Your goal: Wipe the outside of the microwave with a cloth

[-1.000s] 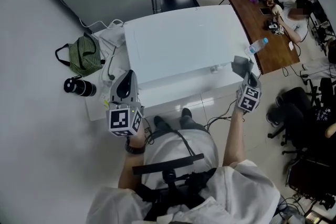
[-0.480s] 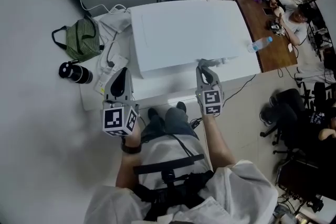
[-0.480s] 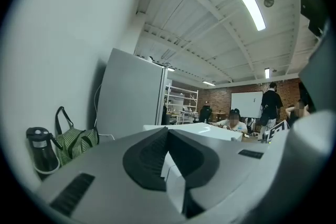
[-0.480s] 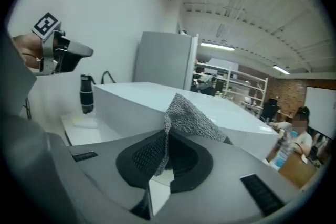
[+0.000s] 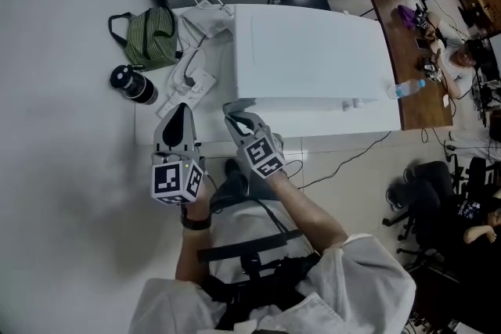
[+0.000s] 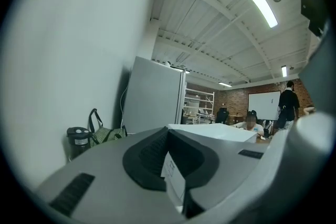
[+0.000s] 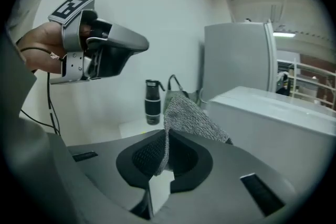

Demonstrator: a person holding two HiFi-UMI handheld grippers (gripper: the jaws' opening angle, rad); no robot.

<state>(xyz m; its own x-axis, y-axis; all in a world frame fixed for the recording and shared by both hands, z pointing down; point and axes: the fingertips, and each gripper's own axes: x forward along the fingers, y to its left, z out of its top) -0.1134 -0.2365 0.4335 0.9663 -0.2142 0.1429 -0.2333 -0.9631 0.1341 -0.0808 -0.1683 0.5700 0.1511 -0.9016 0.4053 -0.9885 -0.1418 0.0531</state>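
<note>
Overhead, the right claw (image 5: 236, 116) sits at the microwave's (image 5: 313, 59) front-left corner beside the left claw (image 5: 179, 113); the left's own view shows jaws pressed together, the right's shows a grey cloth (image 7: 191, 114) pinched, microwave just ahead-right.

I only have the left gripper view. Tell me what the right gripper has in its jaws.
Observer: The right gripper has its jaws shut on a grey cloth.
Operator: Say where it sits against the microwave.
Observer: In the head view it is at the microwave's near left corner, seen from the person's side. I cannot tell whether the cloth touches it.
Operator: Place my left gripper relative to it.
Observer: The left gripper is beside it on its left, clear of the microwave.
</note>
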